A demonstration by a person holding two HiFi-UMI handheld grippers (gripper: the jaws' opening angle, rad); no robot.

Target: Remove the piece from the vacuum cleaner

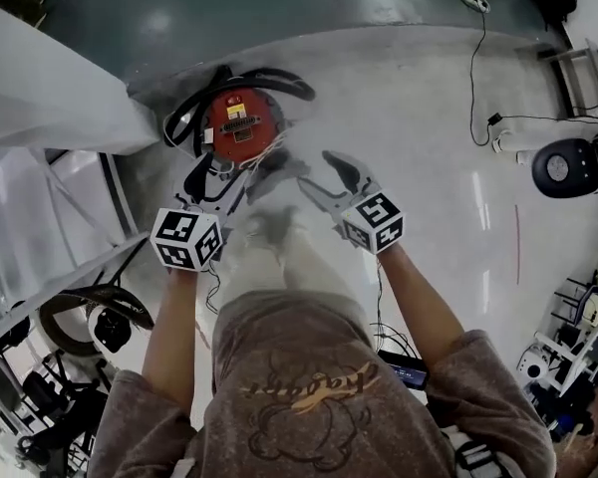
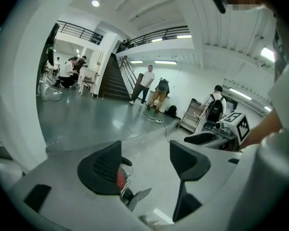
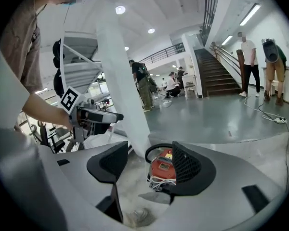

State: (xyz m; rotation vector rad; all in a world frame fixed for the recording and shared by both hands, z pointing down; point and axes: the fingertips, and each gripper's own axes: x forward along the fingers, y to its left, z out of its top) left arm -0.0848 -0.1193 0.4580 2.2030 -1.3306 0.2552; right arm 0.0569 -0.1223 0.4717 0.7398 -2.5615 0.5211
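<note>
Head view: the red vacuum cleaner [image 1: 241, 125] stands on the floor [image 1: 429, 118] just beyond your left tongs [image 1: 217, 175] and right tongs [image 1: 327, 179], both spread and empty. It looks upright, its top facing you.

Left gripper view: only a red sliver shows.

Right gripper view: loose white wires [image 3: 159, 180] hang nearest. Snag them and you'll likely drag the unit.

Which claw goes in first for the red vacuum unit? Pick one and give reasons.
Left, probably. In the head view the left claw hangs open just beside the red vacuum unit; the right claw, also open, sits farther off to the side.
</note>
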